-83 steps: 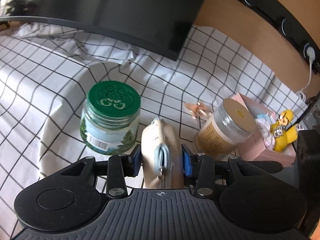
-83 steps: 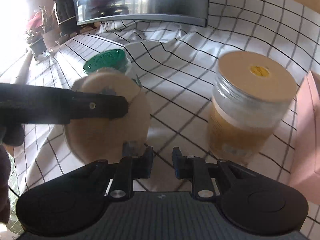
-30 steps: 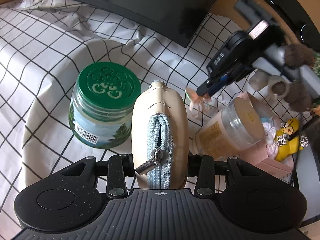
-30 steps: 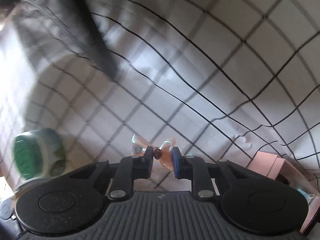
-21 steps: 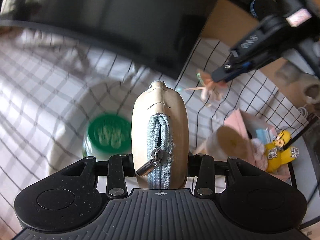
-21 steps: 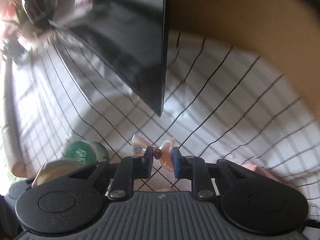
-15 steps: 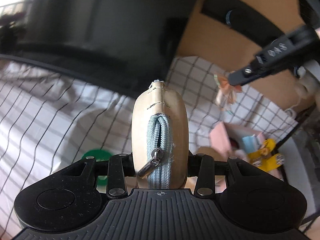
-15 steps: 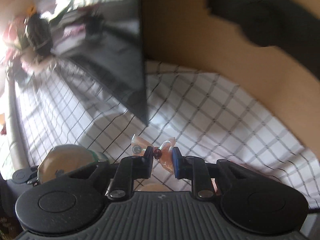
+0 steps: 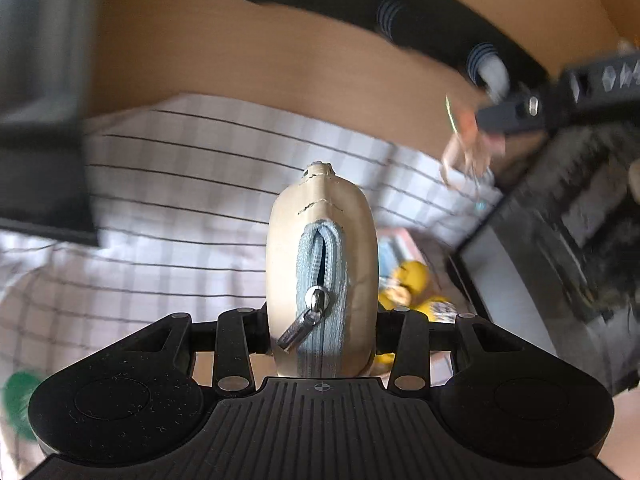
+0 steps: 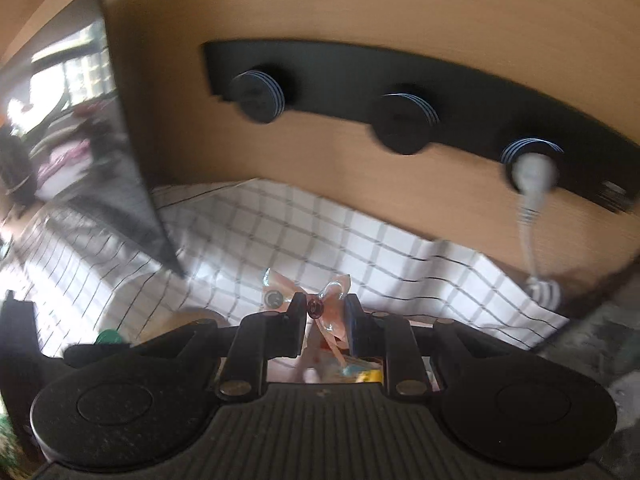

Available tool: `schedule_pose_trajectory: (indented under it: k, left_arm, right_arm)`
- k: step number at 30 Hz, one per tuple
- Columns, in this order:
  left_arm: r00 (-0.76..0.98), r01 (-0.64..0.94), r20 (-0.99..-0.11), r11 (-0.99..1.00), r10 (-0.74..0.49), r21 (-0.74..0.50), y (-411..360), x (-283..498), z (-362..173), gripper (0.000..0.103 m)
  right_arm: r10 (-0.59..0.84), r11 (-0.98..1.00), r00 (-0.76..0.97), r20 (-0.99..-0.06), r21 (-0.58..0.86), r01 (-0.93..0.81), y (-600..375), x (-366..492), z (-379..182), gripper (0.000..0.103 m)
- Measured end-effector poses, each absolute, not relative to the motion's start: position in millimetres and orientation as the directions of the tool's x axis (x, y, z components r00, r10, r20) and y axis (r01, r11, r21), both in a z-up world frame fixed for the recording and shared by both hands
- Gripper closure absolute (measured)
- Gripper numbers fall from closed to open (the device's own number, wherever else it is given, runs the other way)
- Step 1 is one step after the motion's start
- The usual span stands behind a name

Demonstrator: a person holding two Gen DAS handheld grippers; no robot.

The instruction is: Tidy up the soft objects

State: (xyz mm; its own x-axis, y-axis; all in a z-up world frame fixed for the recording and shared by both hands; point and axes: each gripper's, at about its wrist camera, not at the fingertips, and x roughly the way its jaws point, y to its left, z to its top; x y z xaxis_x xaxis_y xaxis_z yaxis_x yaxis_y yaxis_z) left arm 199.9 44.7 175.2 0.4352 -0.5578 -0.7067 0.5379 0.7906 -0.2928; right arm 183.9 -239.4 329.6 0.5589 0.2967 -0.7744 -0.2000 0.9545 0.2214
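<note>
The left gripper (image 9: pixel 322 332) clamps the pouch (image 9: pixel 322 276) upright between its 2 jaws, the right gripper (image 10: pixel 326 312) pinches the bow (image 10: pixel 320 300), both likely carried toward the box (image 9: pixel 400 240).

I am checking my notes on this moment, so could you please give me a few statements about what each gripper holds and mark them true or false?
1. The left gripper is shut on a beige zip pouch. True.
2. The pouch's zipper is red. False: it is light blue.
3. The right gripper holds a pink ribbon bow. True.
4. The right gripper is open and holds nothing. False: it is shut on the bow.
5. The cloth below is checked white with dark lines. True.
</note>
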Motion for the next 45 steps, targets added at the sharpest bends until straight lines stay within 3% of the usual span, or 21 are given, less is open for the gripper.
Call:
schedule_pose_trajectory:
  k: [4,9,11,15,25,30,34,39,45]
  left_arm:
    - [0.418,0.608,-0.717,0.759,-0.557,-0.235,-7.8,212.2,163.8,0.059]
    - [0.507,0.742,-0.709,0.667,-0.491,0.069,-70.0,228.0,145.1,0.059]
    - [0.493,0.777,-0.726,0.617,-0.479,0.12,-84.8,236.2,129.5,0.059]
    - [0.397,0.836,-0.783,0.541,-0.479,0.093,-93.2,253.8,101.1,0.058]
    - [0.253,0.872,-0.771,0.482,-0.585,-0.08,-83.2,284.7,94.8,0.06]
    - [0.209,0.883,-0.794,0.459,-0.57,-0.097,-82.7,277.8,82.8,0.061]
    - [0.261,0.847,-0.783,0.523,-0.564,-0.095,-69.8,267.2,98.0,0.061]
    - [0.41,0.754,-0.706,0.651,-0.577,-0.094,-33.1,242.6,131.7,0.061]
    - [0.53,0.697,-0.602,0.711,-0.597,-0.091,15.9,173.4,147.6,0.061]
  right_arm:
    - [0.234,0.971,0.605,-0.761,0.208,-0.114,-262.2,185.9,320.4,0.083]
    - [0.2,0.971,0.622,-0.757,0.238,-0.022,-289.1,193.1,296.0,0.083]
    - [0.2,0.964,0.614,-0.763,0.265,0.016,-298.0,198.1,279.2,0.083]
    - [0.236,0.935,0.577,-0.782,0.346,0.085,-309.6,209.9,241.8,0.083]
    - [0.271,0.921,0.393,-0.879,0.356,0.161,-301.1,250.3,139.8,0.083]
    - [0.329,0.908,0.237,-0.914,0.375,0.186,-295.2,257.8,100.8,0.071]
    - [0.362,0.871,0.277,-0.89,0.429,0.238,-308.4,248.0,117.1,0.067]
    - [0.346,0.844,0.468,-0.813,0.487,0.223,-321.1,212.5,177.6,0.043]
    - [0.299,0.867,0.668,-0.682,0.486,0.108,-306.6,144.2,217.0,0.029]
